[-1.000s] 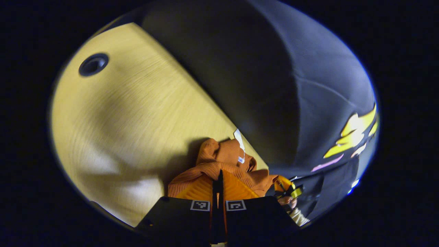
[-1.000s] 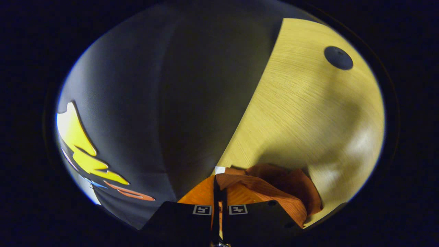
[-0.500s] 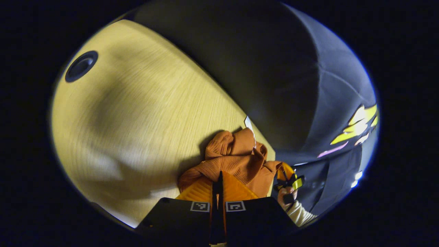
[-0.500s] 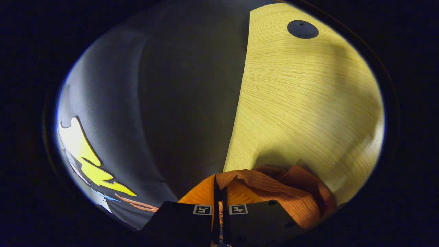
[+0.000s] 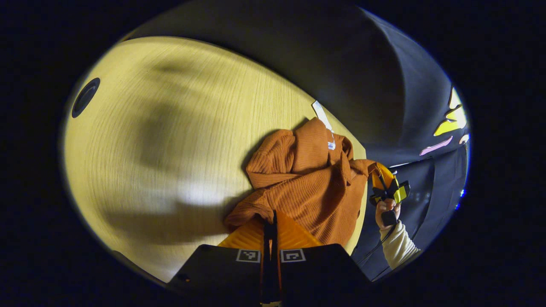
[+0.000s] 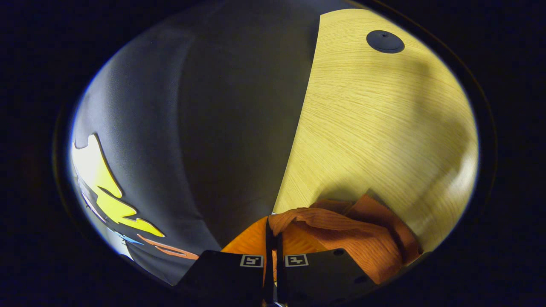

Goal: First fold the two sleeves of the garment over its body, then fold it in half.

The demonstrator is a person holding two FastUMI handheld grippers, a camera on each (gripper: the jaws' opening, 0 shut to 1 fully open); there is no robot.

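In the left gripper view we see our left gripper with its fingers pressed together on a lower edge of the orange ribbed garment, so it is clenched on the cloth. The garment lies bunched ahead of that gripper and a little to its right, on the pale wooden table, near the table's edge, with a white label at its far end. Farther to the right, a hand in a light sleeve holds the right gripper, which meets the garment's opposite edge. In the right gripper view, the right gripper has its fingers closed with orange cloth caught between them, folds spilling off to its right over the table. A dark round grommet sits far ahead on the tabletop, and the booth's black cloth wall stands to the left.
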